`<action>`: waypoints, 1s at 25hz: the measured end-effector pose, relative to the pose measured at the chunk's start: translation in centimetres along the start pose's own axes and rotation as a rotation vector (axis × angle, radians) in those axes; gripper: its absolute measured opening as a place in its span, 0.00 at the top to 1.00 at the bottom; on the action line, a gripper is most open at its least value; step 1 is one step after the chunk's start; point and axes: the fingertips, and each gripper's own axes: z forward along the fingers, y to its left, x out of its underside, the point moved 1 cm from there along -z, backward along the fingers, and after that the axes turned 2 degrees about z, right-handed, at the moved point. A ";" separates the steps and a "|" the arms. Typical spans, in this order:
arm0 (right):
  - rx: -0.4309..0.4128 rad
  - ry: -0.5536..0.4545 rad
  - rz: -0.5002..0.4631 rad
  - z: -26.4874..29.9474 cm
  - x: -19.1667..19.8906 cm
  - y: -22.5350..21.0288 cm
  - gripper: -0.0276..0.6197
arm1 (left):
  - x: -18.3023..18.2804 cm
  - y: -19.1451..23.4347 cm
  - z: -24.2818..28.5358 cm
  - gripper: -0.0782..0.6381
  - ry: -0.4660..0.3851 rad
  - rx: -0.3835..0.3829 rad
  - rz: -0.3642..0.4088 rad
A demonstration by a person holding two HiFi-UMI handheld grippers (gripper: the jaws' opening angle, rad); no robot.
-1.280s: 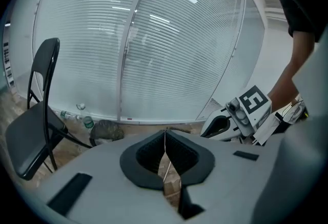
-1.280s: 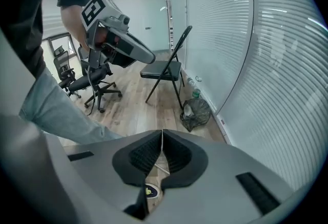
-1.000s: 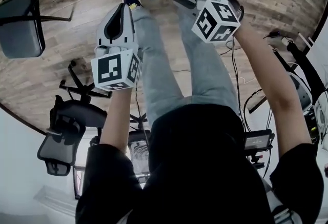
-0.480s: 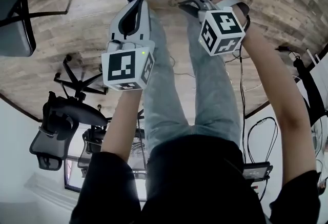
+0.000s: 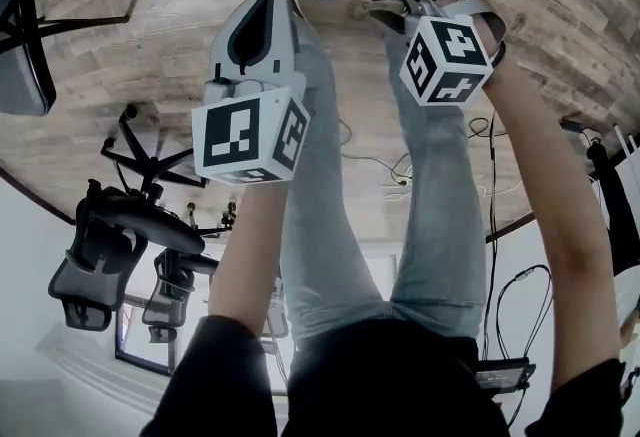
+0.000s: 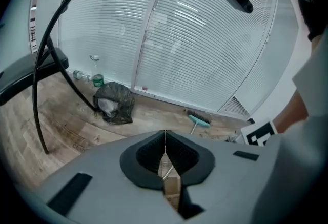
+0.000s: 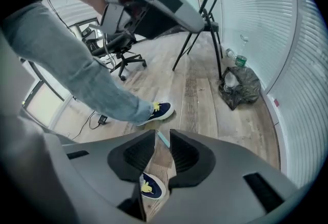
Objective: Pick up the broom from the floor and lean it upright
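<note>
both grippers are sitting lower over the floor (image 5: 150, 45) than a second ago. the right gripper (image 7: 162, 140) has just been spreading its jaws, with nothing pinched between them. the left gripper (image 6: 165, 141) is holding its jaws pressed together, empty. the broom (image 6: 199, 119) is lying flat on the floor, brush head near the blinds (image 6: 205, 38), its long handle running back toward the person's shoe (image 7: 160, 111). the teal handle tip is showing through the right gripper's open gap, just ahead and below. so the right gripper is probably the nearer one, though the remaining drop is hard to judge.
</note>
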 end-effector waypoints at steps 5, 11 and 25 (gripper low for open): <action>-0.046 0.039 -0.042 5.5 4.1 0.2 0.80 | 2.1 1.0 3.5 0.86 -0.044 -0.016 -0.018; -0.024 0.053 -0.015 11.2 6.9 -0.6 0.79 | 6.0 4.0 6.5 0.86 -0.041 -0.056 -0.042; -0.010 0.144 -0.055 21.7 12.2 -3.2 0.76 | 4.0 6.5 10.5 0.86 -0.092 -0.095 0.068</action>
